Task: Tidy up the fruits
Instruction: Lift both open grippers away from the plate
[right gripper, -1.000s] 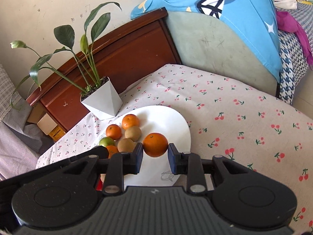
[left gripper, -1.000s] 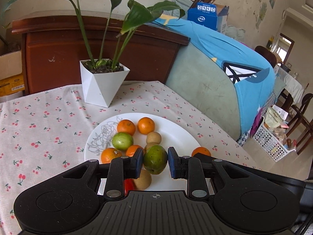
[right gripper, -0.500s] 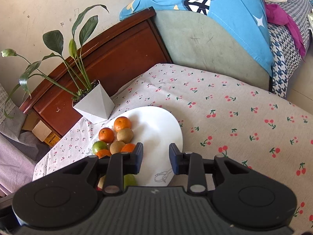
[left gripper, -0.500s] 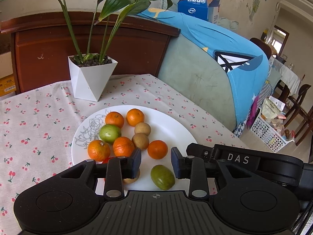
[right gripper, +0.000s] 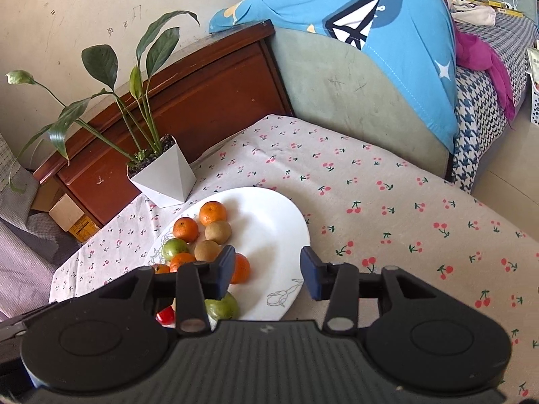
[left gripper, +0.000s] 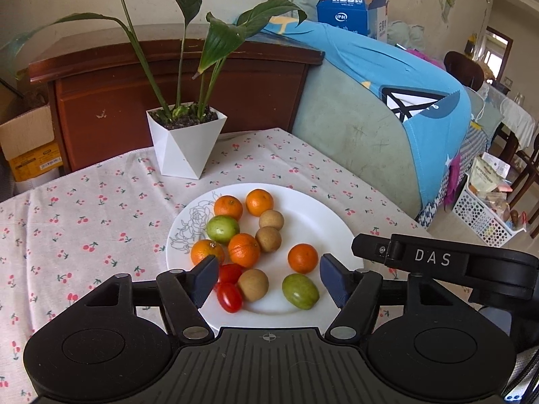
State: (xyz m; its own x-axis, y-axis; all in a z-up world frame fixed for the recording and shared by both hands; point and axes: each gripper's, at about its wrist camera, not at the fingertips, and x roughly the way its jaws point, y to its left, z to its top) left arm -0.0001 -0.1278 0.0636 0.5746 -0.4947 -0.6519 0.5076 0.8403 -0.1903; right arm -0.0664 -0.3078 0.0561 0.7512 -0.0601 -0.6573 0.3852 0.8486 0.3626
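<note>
A white plate on the cherry-print cloth holds several oranges, brown round fruits, green fruits and red tomatoes. A green mango and an orange lie near its front edge. My left gripper is open and empty, held just above the plate's near side. My right gripper is open and empty above the plate; the orange sits by its left finger. The mango is partly hidden behind that finger.
A white pot with a leafy plant stands behind the plate, also seen in the right wrist view. A wooden headboard and a sofa with blue cloth lie beyond the table. The right gripper's body is at right.
Both grippers opened: the left let go of the green mango, the right let go of the orange. Both fruits now lie on the plate, and both grippers pulled back.
</note>
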